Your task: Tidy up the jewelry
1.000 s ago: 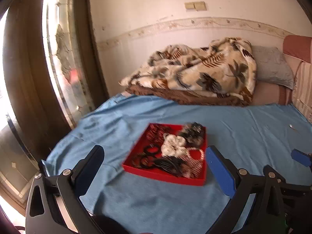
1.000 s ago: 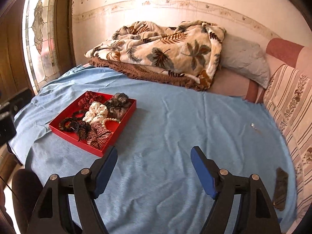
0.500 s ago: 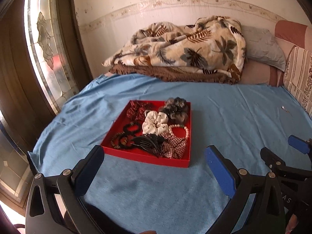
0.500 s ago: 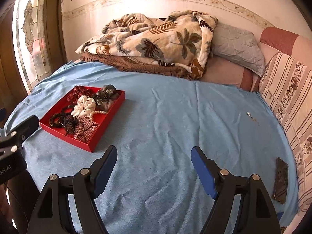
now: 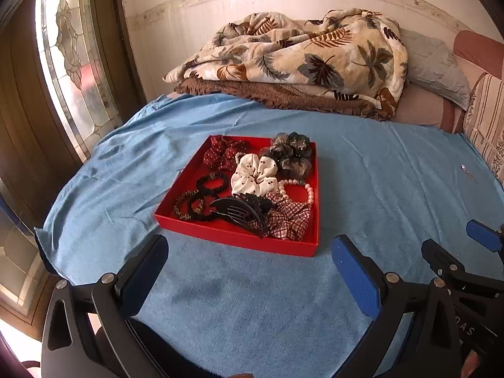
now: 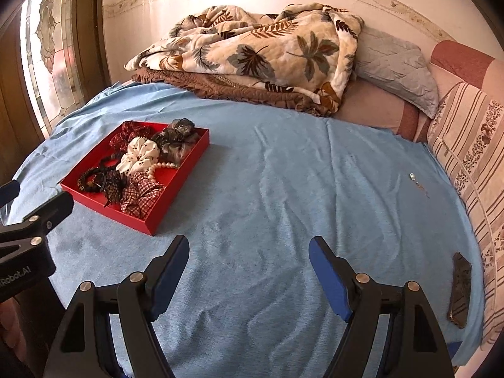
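Note:
A red tray (image 5: 239,239) (image 6: 176,195) lies on the blue bedcover. It holds a white scrunchie (image 5: 253,173) (image 6: 140,154), a red dotted scrunchie (image 5: 220,154), a dark grey one (image 5: 291,152), a plaid one (image 5: 288,219), a pearl bracelet (image 5: 310,192), black hair ties (image 5: 211,184) and a black comb clip (image 5: 239,212). My left gripper (image 5: 249,261) is open and empty just before the tray's near edge. My right gripper (image 6: 249,261) is open and empty over bare cover right of the tray. A small shiny jewelry piece (image 6: 412,176) (image 5: 463,167) lies far right.
A leaf-print blanket (image 6: 252,50) and a grey pillow (image 6: 393,63) are piled at the back. A striped cushion (image 6: 472,157) runs along the right. A dark phone-like object (image 6: 460,289) lies at the right edge. A stained-glass door (image 5: 66,63) stands left.
Both grippers have tilted downward and moved closer to the bed; the tray now sits nearer the left gripper. Jaws stayed open. Nothing on the bed moved.

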Action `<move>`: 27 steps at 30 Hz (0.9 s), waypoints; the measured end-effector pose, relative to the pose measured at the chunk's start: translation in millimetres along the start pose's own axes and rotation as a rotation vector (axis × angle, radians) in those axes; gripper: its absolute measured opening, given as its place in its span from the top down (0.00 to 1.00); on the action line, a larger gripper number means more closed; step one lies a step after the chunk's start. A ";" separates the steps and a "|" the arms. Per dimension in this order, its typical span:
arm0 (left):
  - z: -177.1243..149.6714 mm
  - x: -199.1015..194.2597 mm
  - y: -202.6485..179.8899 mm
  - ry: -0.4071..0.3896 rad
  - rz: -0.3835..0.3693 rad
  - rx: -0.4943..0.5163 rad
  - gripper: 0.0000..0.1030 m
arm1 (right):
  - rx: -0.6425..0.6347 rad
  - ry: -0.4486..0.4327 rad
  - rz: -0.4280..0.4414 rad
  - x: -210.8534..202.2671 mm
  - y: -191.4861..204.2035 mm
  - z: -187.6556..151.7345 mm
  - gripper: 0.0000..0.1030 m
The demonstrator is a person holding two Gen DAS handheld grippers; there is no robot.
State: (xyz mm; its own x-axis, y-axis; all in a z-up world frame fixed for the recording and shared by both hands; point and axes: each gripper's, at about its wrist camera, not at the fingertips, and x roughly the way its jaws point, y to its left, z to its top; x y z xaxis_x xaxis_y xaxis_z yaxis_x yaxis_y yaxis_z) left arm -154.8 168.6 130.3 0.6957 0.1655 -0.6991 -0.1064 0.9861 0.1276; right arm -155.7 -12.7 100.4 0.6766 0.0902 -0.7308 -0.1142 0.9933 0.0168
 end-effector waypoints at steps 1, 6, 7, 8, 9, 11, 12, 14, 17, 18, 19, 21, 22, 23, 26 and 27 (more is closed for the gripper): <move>-0.5 1.5 0.9 0.004 -0.001 -0.003 0.00 | 0.002 0.004 0.004 1.4 0.9 0.1 0.19; -3.9 9.8 5.6 0.028 -0.011 -0.016 0.00 | 0.004 0.012 0.008 4.7 5.3 -0.6 0.19; -4.6 11.6 6.4 0.034 -0.015 -0.017 0.00 | 0.003 0.013 0.008 5.3 6.2 -0.4 0.19; -5.3 13.2 7.2 0.039 -0.017 -0.018 0.00 | 0.003 0.013 0.008 5.7 7.4 -0.3 0.19; -5.8 14.1 8.0 0.041 -0.019 -0.019 0.00 | 0.002 0.014 0.009 6.0 8.5 -0.1 0.19; -6.9 16.0 9.0 0.047 -0.025 -0.020 0.00 | -0.002 0.018 0.011 7.1 11.3 0.2 0.19; -7.5 17.0 9.8 0.050 -0.028 -0.020 0.00 | -0.005 0.020 0.013 7.7 13.0 0.2 0.19; -8.7 19.0 11.5 0.056 -0.031 -0.024 0.00 | -0.013 0.023 0.014 8.8 16.3 0.1 0.19; -9.6 21.5 14.4 0.065 -0.036 -0.032 0.00 | -0.026 0.024 0.013 9.3 21.5 -0.5 0.19; -9.9 22.2 15.2 0.067 -0.037 -0.035 0.00 | -0.028 0.024 0.013 9.4 22.6 -0.4 0.19; -10.2 22.8 16.0 0.070 -0.039 -0.038 0.00 | -0.030 0.024 0.013 9.5 23.6 -0.4 0.19; -10.7 23.6 17.4 0.073 -0.041 -0.042 0.00 | -0.031 0.024 0.012 9.3 25.1 -0.3 0.19; -11.1 24.2 18.3 0.075 -0.042 -0.044 0.00 | -0.032 0.023 0.012 9.3 25.7 0.0 0.19; -11.3 24.8 19.1 0.076 -0.043 -0.044 0.00 | -0.033 0.022 0.011 9.1 26.2 0.1 0.19; -12.2 26.6 20.7 0.081 -0.046 -0.049 0.00 | -0.035 0.024 0.009 9.3 27.1 0.3 0.19; -12.7 27.3 21.1 0.084 -0.047 -0.050 0.00 | -0.035 0.025 0.008 9.3 27.7 0.2 0.19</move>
State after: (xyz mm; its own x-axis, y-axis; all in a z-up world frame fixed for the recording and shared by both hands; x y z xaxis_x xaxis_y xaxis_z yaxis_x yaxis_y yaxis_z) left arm -147.0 194.1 105.0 0.6392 0.1173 -0.7601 -0.1114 0.9920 0.0595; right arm -152.4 15.7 94.2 0.6574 0.0963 -0.7474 -0.1455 0.9894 -0.0005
